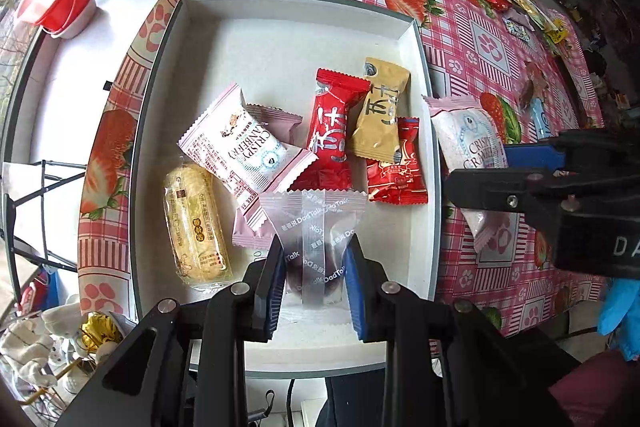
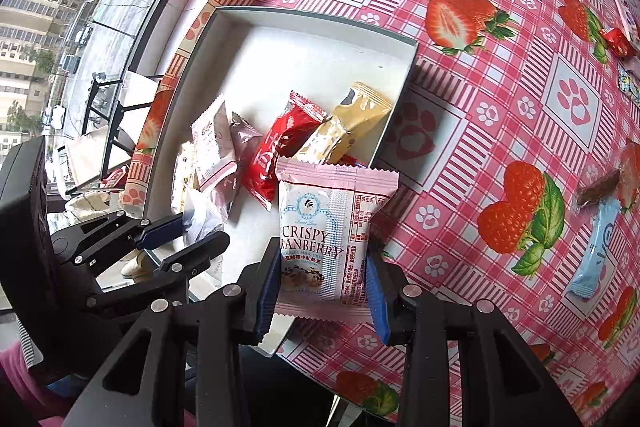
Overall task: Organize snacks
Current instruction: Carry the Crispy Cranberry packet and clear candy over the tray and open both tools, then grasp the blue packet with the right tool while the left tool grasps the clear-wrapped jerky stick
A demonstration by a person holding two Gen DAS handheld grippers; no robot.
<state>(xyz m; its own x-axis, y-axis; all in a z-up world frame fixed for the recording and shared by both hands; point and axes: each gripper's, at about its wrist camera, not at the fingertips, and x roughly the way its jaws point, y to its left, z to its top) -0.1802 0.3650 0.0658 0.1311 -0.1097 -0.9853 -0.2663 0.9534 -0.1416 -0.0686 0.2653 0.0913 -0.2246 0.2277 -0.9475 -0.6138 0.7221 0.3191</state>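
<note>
Strawberry-print tablecloth (image 2: 500, 75) under white box (image 1: 280, 3) already holding several snacks. Right gripper (image 2: 324, 291) clamps pink Crispy Cranberry pack (image 2: 332, 239) above box's near right rim. Left gripper (image 1: 316, 275) pinches clear DadTalk pouch (image 1: 316, 227) over box's near end. Advice: move cranberry pack left, fully inside rim, before releasing; drop pouch into bare near floor.

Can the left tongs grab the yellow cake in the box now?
Probably not yet. The left tongs are already shut on a clear packet. The yellow cake lies uncovered beside them in the box.
</note>
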